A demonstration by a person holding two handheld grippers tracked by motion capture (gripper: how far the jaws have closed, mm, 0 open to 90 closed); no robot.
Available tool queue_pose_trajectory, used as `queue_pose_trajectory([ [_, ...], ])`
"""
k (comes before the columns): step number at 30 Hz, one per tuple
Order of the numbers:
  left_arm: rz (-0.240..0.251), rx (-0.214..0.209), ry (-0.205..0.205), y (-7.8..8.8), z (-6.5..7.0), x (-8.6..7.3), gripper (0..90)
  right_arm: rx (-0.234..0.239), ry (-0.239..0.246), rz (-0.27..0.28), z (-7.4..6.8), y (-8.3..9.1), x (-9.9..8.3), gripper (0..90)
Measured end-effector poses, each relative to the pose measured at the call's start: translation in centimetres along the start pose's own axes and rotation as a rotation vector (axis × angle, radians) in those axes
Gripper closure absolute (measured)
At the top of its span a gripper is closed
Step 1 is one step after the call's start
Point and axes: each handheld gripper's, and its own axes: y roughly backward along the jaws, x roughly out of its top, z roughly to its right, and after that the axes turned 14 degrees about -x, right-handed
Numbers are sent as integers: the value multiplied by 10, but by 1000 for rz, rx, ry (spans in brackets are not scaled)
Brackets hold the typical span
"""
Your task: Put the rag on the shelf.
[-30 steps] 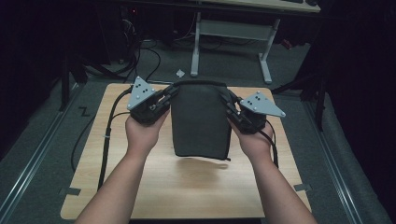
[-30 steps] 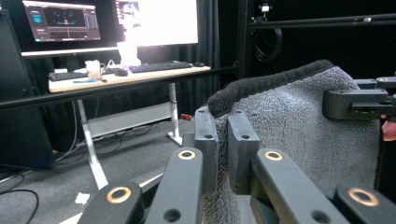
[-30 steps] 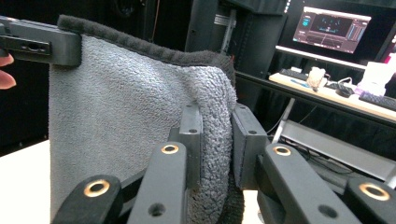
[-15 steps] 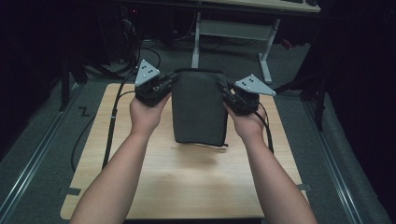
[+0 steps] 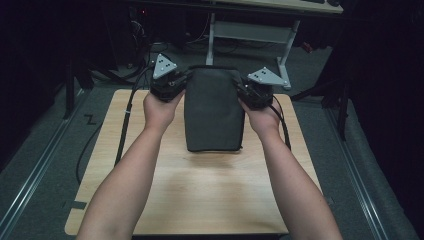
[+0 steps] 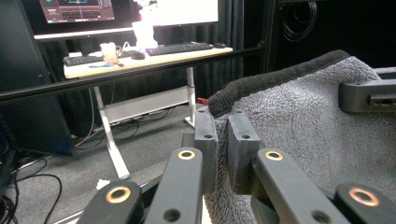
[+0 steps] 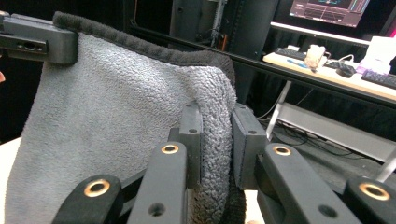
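The fingers (image 6: 205,140) of the left gripper (image 6: 223,149) are pinched narrow on the edge of a grey towel (image 6: 308,140), and the right gripper (image 7: 217,149) clamps a thick fold of the same cloth between its pads. In the high view the towel (image 5: 213,110) lies as a dark oblong on the wooden table (image 5: 210,200), its long axis running from 12 to 6 o'clock, the far end raised between the left gripper (image 5: 172,86) at 10 o'clock and the right gripper (image 5: 252,92) at 2 o'clock. The gripper views show its fleecy pile and darker rolled hem (from above it reads as flat dark fabric). Beyond stands a desk (image 6: 140,58) with keyboards and monitors
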Motion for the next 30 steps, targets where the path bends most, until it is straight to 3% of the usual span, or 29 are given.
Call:
queue_pose_trajectory([
  [9,-74,2,-9,-20,-14,-13,836,20,7,-23,8,-24,-12,771],
  [16,-137,-8,28,-38,-25,-38,837,40,43,-94,13,-42,-29,764],
  [22,-181,-36,88,-41,-32,-62,848,74,54,-154,15,-52,-45,761],
  [30,-221,-61,127,-37,-27,-83,852,122,-2,-216,18,-55,-66,765],
])
